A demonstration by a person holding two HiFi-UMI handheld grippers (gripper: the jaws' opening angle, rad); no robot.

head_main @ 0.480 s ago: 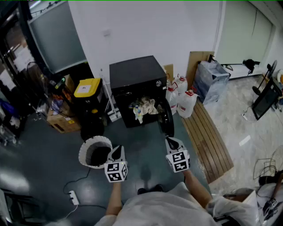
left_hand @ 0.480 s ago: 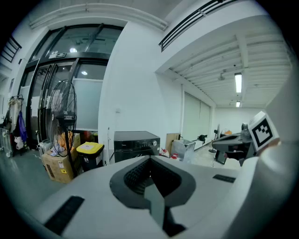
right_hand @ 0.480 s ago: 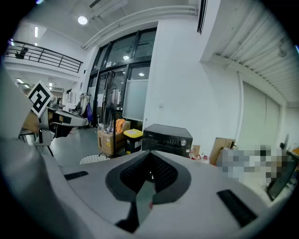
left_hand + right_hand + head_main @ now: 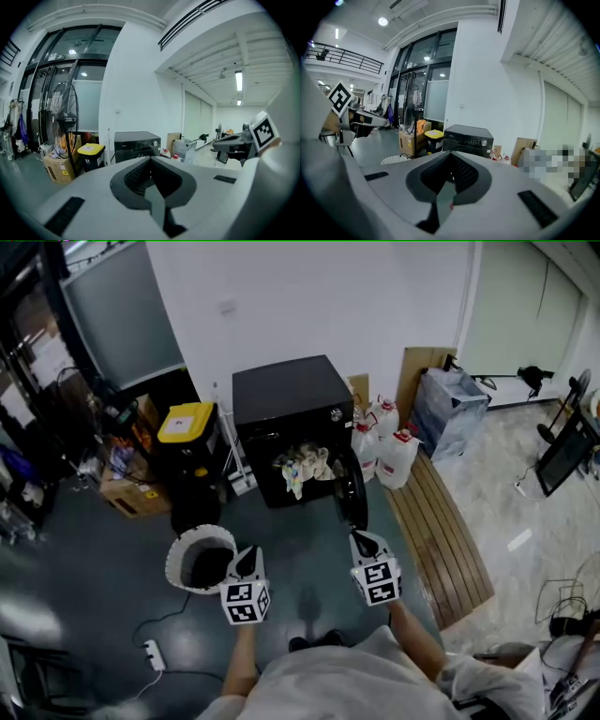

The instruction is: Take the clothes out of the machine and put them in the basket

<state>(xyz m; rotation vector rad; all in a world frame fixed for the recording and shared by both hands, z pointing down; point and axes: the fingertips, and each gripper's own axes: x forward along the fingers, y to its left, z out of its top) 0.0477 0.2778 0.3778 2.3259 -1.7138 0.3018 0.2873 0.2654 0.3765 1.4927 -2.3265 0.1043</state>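
A black washing machine [image 4: 289, 409] stands against the white wall with its round door [image 4: 352, 495] swung open to the right. Pale clothes [image 4: 305, 466] spill out of its opening. A white round basket [image 4: 178, 549] sits on the dark floor to the front left of the machine. My left gripper [image 4: 247, 562] hovers just right of the basket, shut and empty. My right gripper [image 4: 367, 542] is held level with it below the door, also shut with nothing in it. Both point toward the machine [image 4: 137, 143] [image 4: 468, 138], still well short of it.
A black bin with a yellow lid [image 4: 187, 440] and a cardboard box [image 4: 132, 499] stand left of the machine. White jugs [image 4: 389, 459] and a wooden slat platform [image 4: 448, 542] lie to its right. A power strip [image 4: 155, 659] with its cord lies on the floor by my left foot. A standing fan [image 4: 63, 119] is at the far left.
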